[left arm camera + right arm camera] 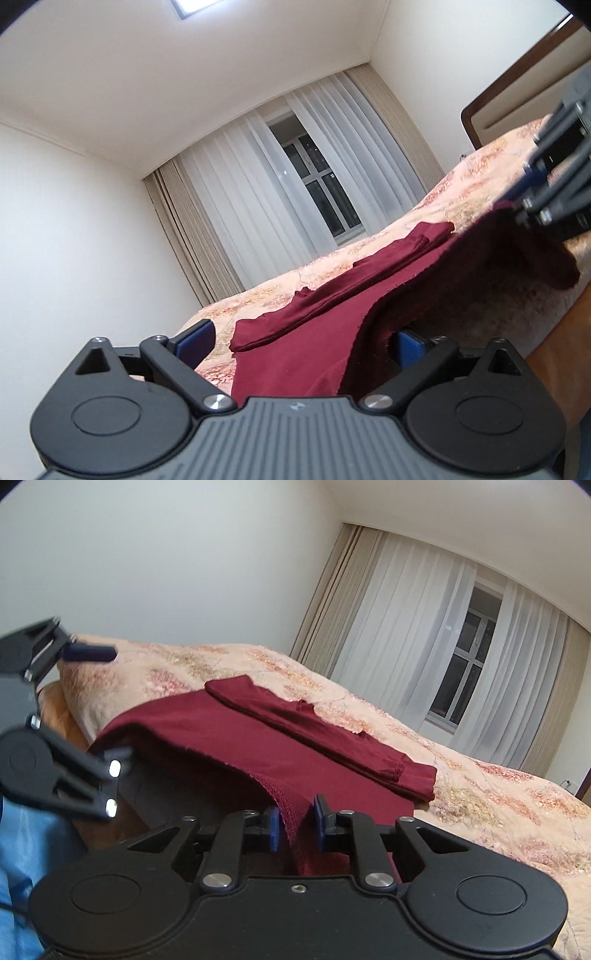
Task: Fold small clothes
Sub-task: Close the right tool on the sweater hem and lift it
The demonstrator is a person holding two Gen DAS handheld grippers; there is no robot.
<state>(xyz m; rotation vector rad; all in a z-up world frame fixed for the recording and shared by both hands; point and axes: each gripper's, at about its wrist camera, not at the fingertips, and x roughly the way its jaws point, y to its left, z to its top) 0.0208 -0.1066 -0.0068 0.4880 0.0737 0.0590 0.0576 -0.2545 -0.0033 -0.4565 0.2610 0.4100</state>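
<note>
**Maroon garment on a bed, one edge lifted by the right gripper**

Bedroom with plain pale walls, one window [466,664] behind sheer white curtains [413,627] and beige drapes at each side. One bed fills the middle, covered by a peach floral bedspread [480,794]; a dark wooden headboard [517,77] shows in the left wrist view. No brand, label or readable writing appears anywhere.

One maroon garment [236,727] lies spread near the bed's edge, with one sleeve [317,731] folded across its top. Its near hem rises off the bedspread toward the right gripper [297,829].

Two grippers are in view, each black with blue pads. In the right wrist view the right gripper's jaws stand narrowly apart with the hem between them; the cloth touches the left pad, a gap shows at the right pad, so whether it is truly pinched cannot be told. The left gripper [295,338] has its jaws spread wide; a fold of the garment lies between them, and neither pad presses on it.

Blue fabric [33,849] shows at the lower left of the right wrist view.
</note>
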